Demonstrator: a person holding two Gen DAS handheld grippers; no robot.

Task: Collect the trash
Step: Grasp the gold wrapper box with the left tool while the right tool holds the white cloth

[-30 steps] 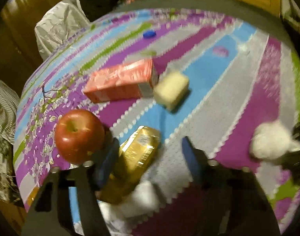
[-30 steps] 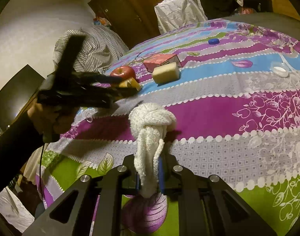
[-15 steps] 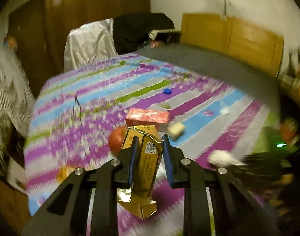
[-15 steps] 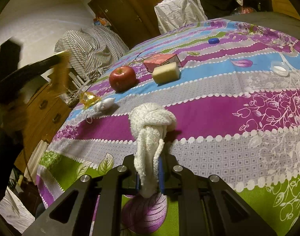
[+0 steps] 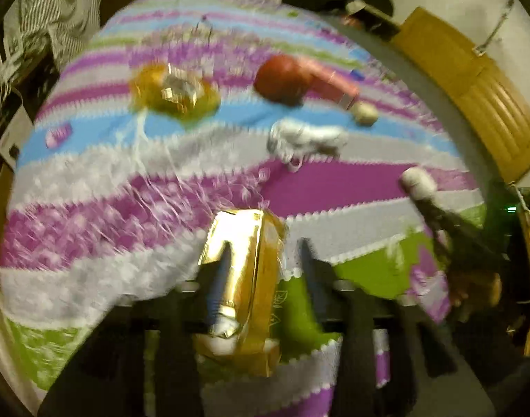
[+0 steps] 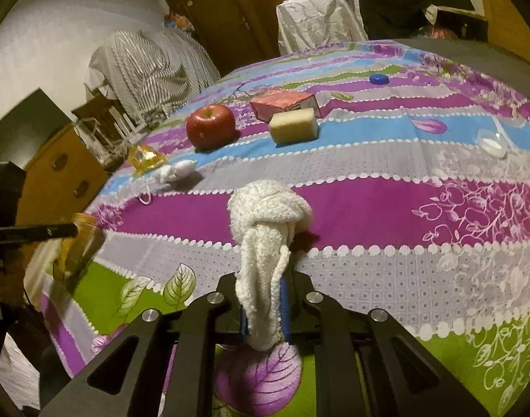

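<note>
A gold carton [image 5: 244,278] stands between the fingers of my left gripper [image 5: 265,243], whose jaws are opening. The carton leans on the left finger, with a gap to the right finger. In the right wrist view this gripper [image 6: 32,231] hangs blurred over the bed's left edge, the gold carton [image 6: 77,243] at its tip. My right gripper [image 6: 263,309] is shut on a white knitted cloth [image 6: 265,229], held still above the bedspread. A yellow wrapper [image 6: 145,158] and a crumpled white tissue [image 6: 174,172] lie near the left edge.
On the striped bedspread [image 6: 369,208] lie a red apple [image 6: 211,130], a pink carton [image 6: 282,104], a yellow sponge [image 6: 292,127], a blue cap [image 6: 379,79] and a clear plastic lid [image 6: 490,142]. A wooden dresser [image 6: 56,173] stands left of the bed.
My left gripper shut on the gold carton beside the apple, carried it off toward the bed's near left edge while rolling, and now its jaws stand apart. The right gripper has not moved.
</note>
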